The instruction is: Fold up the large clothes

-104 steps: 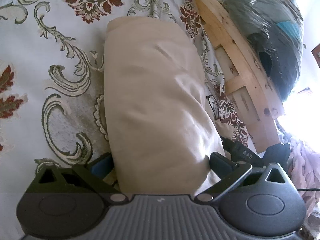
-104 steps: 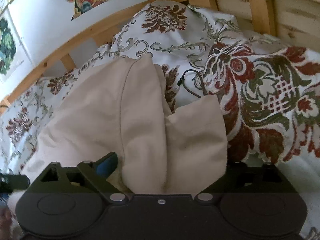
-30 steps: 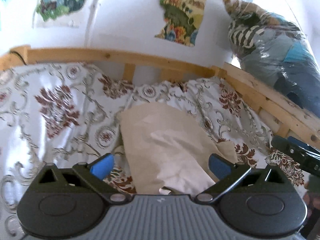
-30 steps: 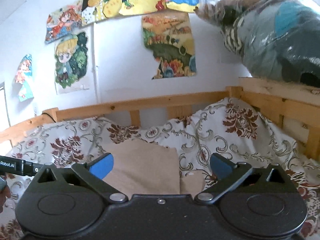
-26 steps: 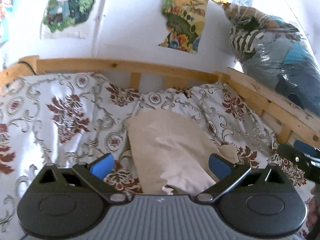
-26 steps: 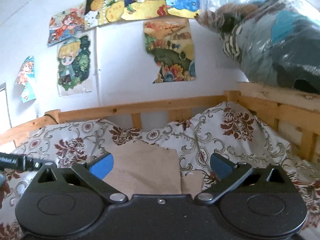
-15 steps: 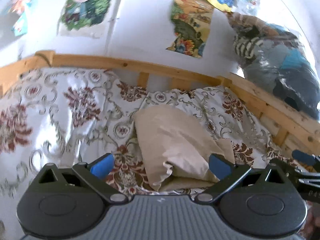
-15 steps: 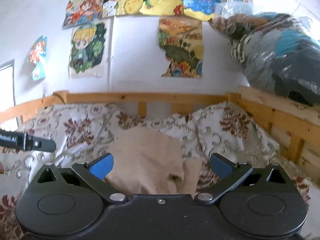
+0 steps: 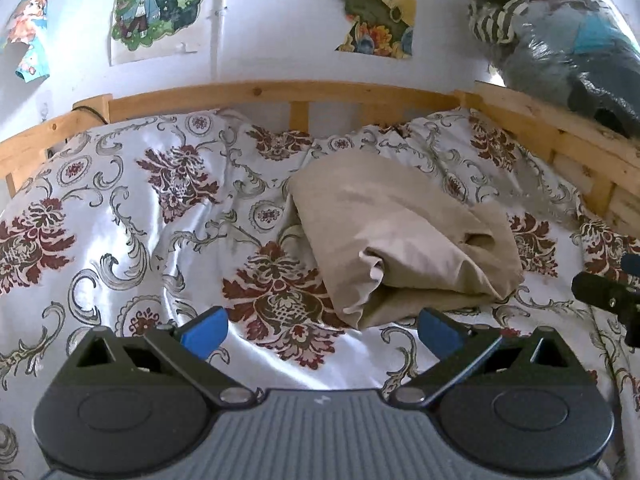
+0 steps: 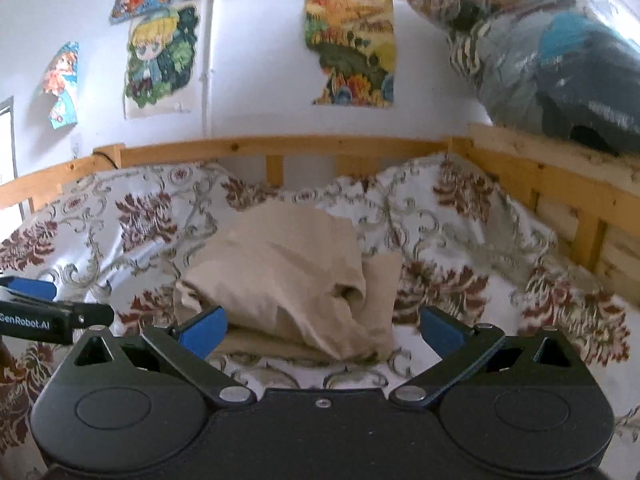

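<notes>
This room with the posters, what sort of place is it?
Most likely a child's bedroom: a wooden bed frame around a floral bedspread, cartoon posters on the wall, and a folded beige garment lying on the bed.

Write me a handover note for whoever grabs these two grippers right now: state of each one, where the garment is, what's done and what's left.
Left gripper: open, empty, above the bedspread, short of the garment.
Right gripper: open, empty, just short of the bundle's near edge.
Beige garment: folded into a compact bundle lying on the floral bedspread, near the wooden bed rail. Nothing grips it.
Done: garment folded and set down.
Left: the near end looks loose and puckered; maybe tidy it. No other loose garment is visible in either view.
</notes>
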Motion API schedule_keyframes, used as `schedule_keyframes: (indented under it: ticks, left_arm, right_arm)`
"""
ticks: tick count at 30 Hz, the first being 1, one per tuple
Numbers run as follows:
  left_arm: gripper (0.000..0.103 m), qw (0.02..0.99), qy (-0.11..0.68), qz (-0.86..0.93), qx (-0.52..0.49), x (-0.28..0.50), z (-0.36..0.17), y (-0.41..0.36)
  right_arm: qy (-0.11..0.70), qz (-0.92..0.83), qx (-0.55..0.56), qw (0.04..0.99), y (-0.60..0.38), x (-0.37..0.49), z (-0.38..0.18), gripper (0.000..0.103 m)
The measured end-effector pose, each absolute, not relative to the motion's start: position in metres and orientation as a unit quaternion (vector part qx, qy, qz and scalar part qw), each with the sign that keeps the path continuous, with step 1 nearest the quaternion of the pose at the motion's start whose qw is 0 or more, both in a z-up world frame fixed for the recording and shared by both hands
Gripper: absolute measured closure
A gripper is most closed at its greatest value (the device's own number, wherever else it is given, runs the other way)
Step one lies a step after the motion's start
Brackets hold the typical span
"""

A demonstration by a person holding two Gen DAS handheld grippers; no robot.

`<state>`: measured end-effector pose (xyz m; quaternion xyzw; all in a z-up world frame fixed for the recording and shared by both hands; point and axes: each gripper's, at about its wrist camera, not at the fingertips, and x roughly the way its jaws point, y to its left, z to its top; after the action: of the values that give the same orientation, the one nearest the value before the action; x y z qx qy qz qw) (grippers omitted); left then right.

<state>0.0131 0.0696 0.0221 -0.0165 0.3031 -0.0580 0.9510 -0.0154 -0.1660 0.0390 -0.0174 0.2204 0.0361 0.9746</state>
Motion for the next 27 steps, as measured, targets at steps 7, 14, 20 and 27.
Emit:
schedule_keyframes:
  ticks: [7,14,20,27]
  left_arm:
    - [0.001,0.949,0.311,-0.054,-0.023,0.0173,0.0180,0.0745]
    - [0.001,0.950,0.306,-0.056,-0.020,0.0163,0.0198,0.0742]
    - [0.001,0.951,0.304,-0.057,-0.018,0.0156,0.0206,0.0725]
    - [0.001,0.951,0.302,-0.059,-0.015,0.0150,0.0209,0.0725]
  right_arm:
    - [0.232,0.038,-0.013,0.972,-0.1660,-0.0126,0.0327,0.001]
    - [0.234,0.037,-0.010,0.972,-0.1682,-0.0118,0.0330,0.001]
    - [0.232,0.038,-0.009,0.972,-0.1697,-0.0124,0.0335,0.001]
    - [0.233,0.035,-0.004,0.972,-0.1695,-0.0130,0.0344,0.001]
